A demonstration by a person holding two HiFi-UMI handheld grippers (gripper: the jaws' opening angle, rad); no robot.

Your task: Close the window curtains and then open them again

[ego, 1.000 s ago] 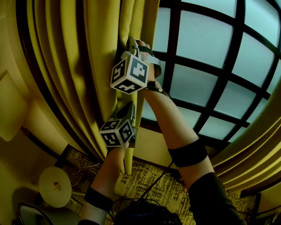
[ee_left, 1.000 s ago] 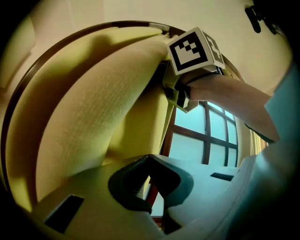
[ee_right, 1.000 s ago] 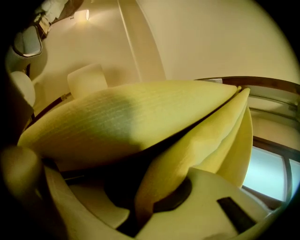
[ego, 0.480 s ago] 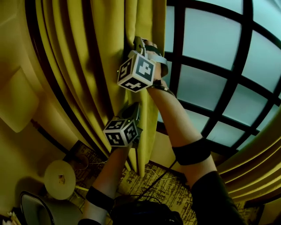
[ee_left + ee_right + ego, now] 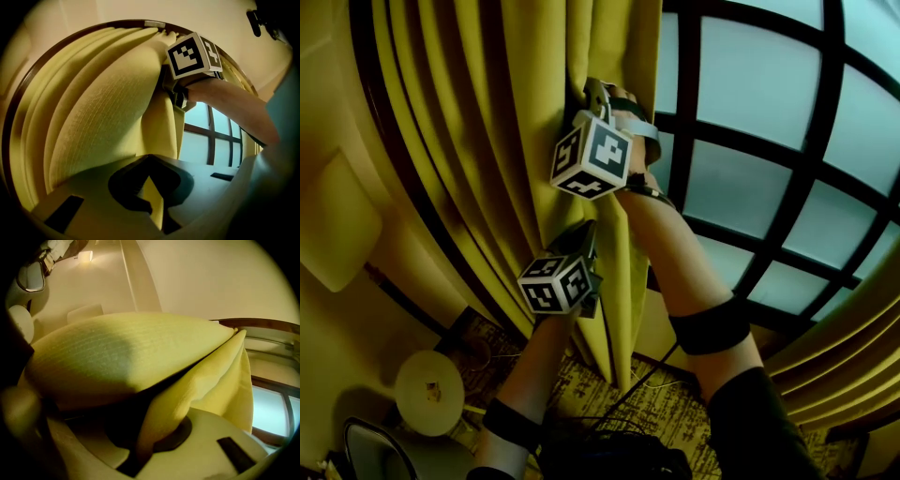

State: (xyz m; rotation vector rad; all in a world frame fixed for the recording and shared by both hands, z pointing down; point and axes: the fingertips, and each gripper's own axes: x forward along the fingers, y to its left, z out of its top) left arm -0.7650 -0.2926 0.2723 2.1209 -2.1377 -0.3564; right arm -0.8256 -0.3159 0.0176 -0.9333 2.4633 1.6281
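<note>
A yellow curtain (image 5: 516,141) hangs in deep folds left of a dark-barred window (image 5: 759,141). My right gripper (image 5: 592,92) is the upper one, with its marker cube (image 5: 592,155) showing, and it is shut on the curtain's free edge. The left gripper (image 5: 584,242) sits just below it and pinches the same edge. In the left gripper view the jaws (image 5: 149,159) are closed on a strip of yellow fabric (image 5: 153,192), and the right gripper's cube (image 5: 192,54) is above. In the right gripper view the curtain (image 5: 131,352) bunches into the closed jaws (image 5: 152,432).
A second yellow curtain (image 5: 853,347) hangs at the window's right side. Below lie a patterned rug (image 5: 675,408) with cables, a small round white table (image 5: 431,392) and a chair (image 5: 366,457). A wall lamp (image 5: 84,256) glows in the right gripper view.
The curtain's free edge and lower hem now hang a little further right across the window. Both grippers keep their grip at nearly the same spot.
</note>
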